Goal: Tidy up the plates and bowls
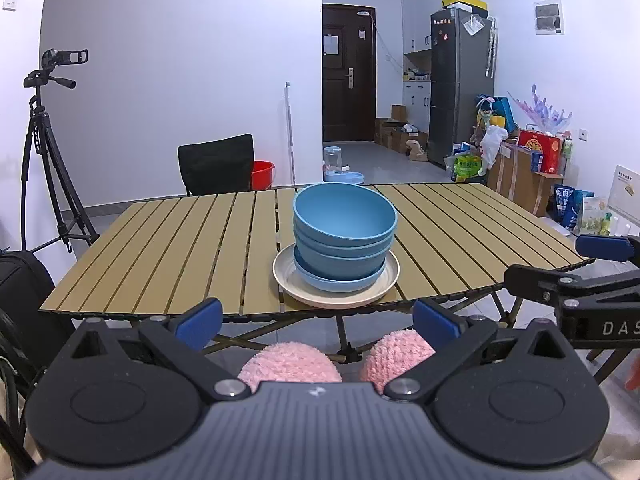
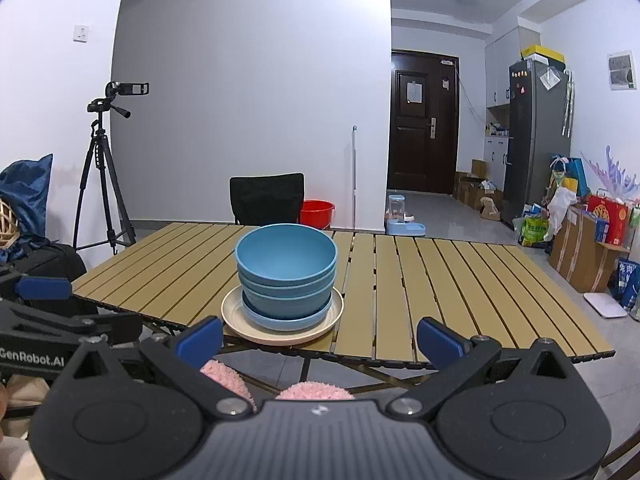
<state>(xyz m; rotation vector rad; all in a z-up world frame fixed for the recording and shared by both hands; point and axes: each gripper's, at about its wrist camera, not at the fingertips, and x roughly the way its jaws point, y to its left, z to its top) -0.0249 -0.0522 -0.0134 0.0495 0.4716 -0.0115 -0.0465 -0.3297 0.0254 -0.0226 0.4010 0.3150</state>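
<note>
A stack of blue bowls (image 1: 344, 236) sits on a blue plate (image 1: 340, 282), which sits on a cream plate (image 1: 384, 288) near the front edge of the slatted wooden table (image 1: 160, 252). The stack also shows in the right wrist view (image 2: 286, 268), with the blue plate (image 2: 280, 322) and the cream plate (image 2: 236, 316) under it. My left gripper (image 1: 318, 318) is open and empty, held off the table in front of the stack. My right gripper (image 2: 320, 338) is open and empty, also in front of the table edge. The right gripper shows at the right of the left wrist view (image 1: 568, 280).
A black chair (image 1: 218, 164) stands behind the table with a red bucket (image 1: 263, 174) beside it. A camera tripod (image 1: 44, 152) stands at the left. A fridge (image 1: 460, 84) and boxes (image 1: 520, 176) are at the right. Pink slippers (image 1: 290, 362) are below the table edge.
</note>
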